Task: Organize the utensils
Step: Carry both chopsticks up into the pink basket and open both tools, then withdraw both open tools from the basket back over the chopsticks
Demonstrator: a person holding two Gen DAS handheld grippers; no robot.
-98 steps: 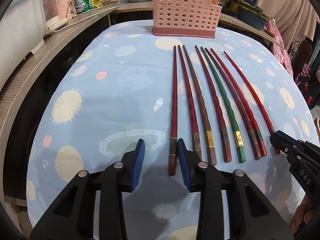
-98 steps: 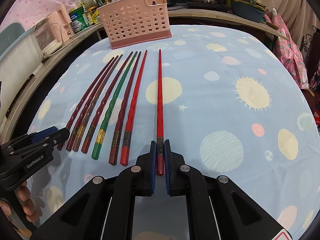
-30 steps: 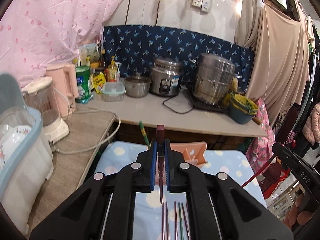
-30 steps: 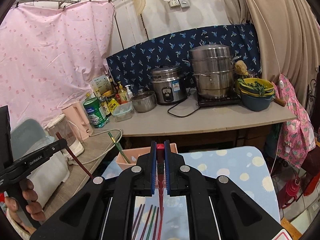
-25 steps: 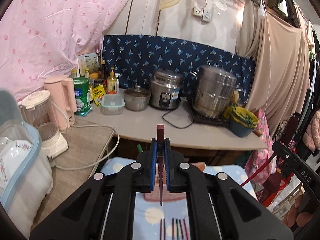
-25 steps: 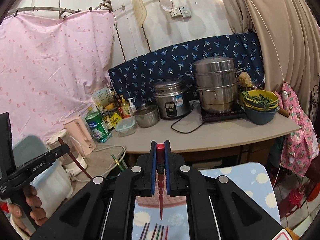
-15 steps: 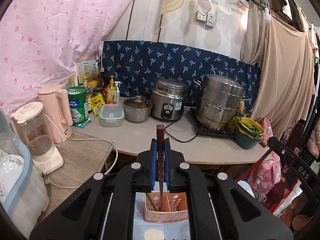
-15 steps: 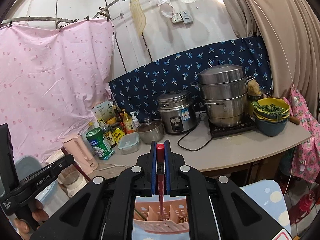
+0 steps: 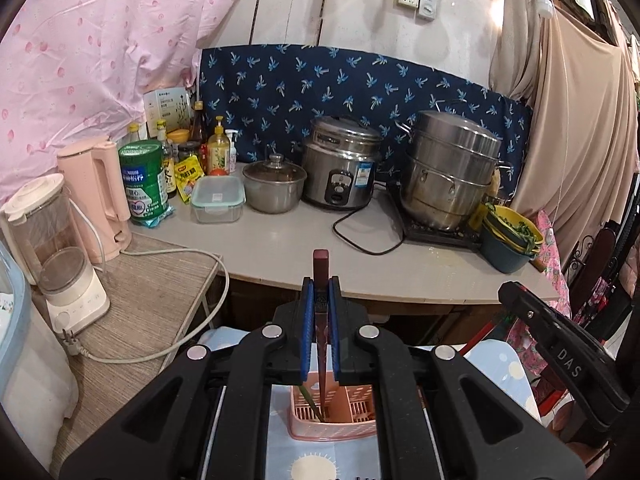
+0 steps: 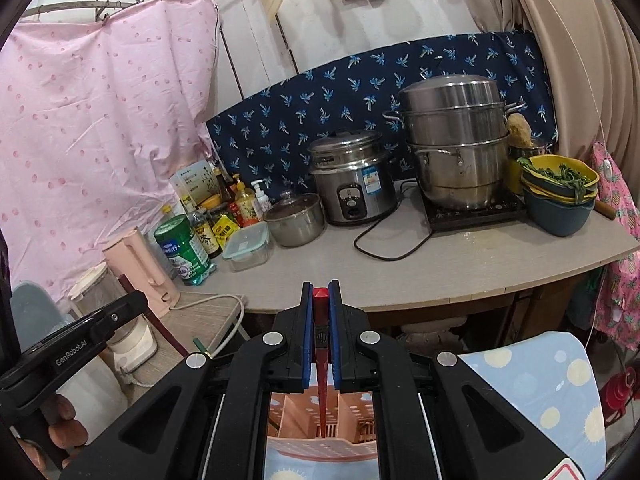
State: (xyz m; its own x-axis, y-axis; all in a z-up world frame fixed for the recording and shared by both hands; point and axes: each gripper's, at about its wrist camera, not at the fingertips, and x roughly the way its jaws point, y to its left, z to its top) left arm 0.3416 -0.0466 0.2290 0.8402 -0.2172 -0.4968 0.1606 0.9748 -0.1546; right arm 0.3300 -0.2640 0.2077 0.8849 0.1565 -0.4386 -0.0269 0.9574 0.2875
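"DAS" marks the right gripper (image 9: 568, 364); "GenRobot.AI" the left gripper (image 10: 72, 354) (tin labels unreadable).

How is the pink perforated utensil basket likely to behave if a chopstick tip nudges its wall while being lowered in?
The pink basket looks like thin, hole-riddled plastic, so probably light and easily slid on the smooth tablecloth. It holds little besides a green chopstick, so little weight steadies it; being tall, it might tip.

A silver rice cooker (image 9: 341, 176) and a stacked steel steamer pot (image 9: 450, 170) stand on the pale grey counter (image 9: 288, 246) before a navy leaf-print cloth (image 9: 352, 80), beside a green tin (image 9: 143, 182), a pink kettle (image 9: 98, 196) and a lidded steel saucepan (image 9: 274, 188)
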